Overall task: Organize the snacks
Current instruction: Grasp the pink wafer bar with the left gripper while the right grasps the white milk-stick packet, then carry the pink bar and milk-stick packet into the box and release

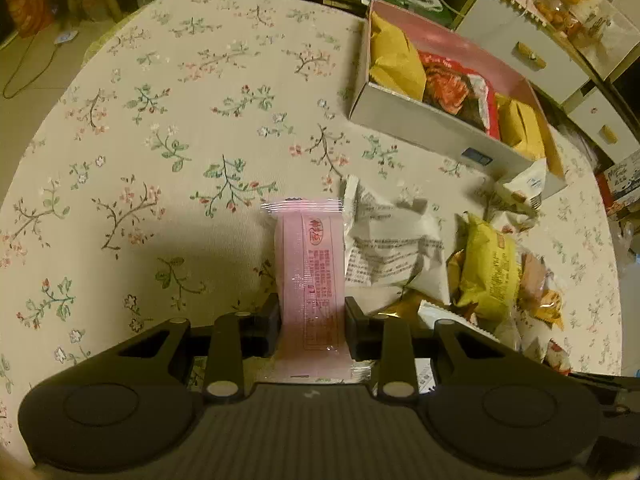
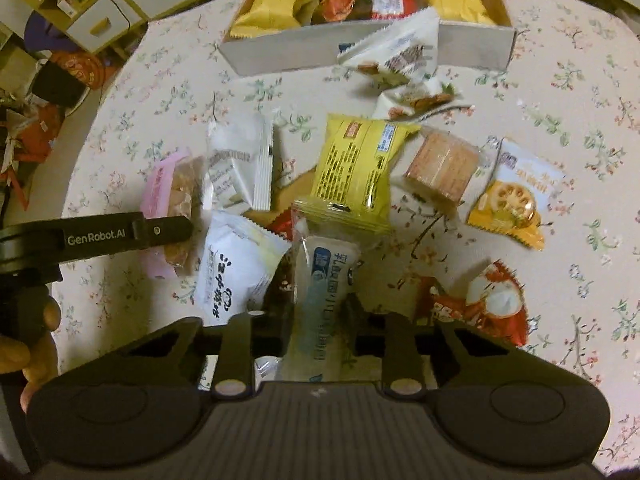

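Note:
My left gripper is shut on a pink snack packet, held lengthwise between the fingers above the flowered tablecloth. It also shows from the right wrist view, with the left gripper's finger across it. My right gripper is shut on a white and blue snack packet at the near edge of a pile of loose snacks. An open cardboard box holds yellow and red packets. A yellow packet lies in the pile's middle.
Loose packets lie around: white ones, an orange one, a red one, a clear-wrapped cake. The round table has bare cloth on its left. Cabinets with drawers stand beyond it.

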{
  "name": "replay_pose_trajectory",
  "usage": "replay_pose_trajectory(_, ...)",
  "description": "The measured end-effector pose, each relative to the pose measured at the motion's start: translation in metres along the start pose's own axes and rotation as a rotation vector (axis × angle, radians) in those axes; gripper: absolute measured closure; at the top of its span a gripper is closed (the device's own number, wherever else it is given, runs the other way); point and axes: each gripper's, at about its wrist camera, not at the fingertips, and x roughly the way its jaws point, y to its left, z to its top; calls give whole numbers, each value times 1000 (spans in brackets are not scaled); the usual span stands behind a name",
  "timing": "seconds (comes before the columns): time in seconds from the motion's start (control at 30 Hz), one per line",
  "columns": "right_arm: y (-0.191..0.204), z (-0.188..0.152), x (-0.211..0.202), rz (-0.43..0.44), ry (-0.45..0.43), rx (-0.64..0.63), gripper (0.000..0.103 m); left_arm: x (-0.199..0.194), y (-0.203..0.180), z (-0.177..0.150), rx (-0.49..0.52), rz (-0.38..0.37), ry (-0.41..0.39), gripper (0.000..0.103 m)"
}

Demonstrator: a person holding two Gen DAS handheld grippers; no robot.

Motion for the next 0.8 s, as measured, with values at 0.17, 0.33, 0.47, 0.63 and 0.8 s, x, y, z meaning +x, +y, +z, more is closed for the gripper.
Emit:
replay_pose_trajectory(0.17,-8,5,-5,-11,-17,14,86,-3,0,1,-1,-13,-8,66)
replay_pose_trajectory(0.33,-12,8,-14,-15,-42,16,87,-10,-2,2,20,-17,-38,66)
replay_pose_trajectory(0.47,-14,13,-22,-20,-73,-2,87,-14,-9,3,66,6,-69,66)
replay_pose_trajectory(0.63,-21,22,-31,-24,-109,1,87,-24,-27,5,174,70,-158,66)
replay_pose_trajectory(0.8,-30,34,-44,-26,-168,18,87,-28,-42,10,218,81,-199,66)
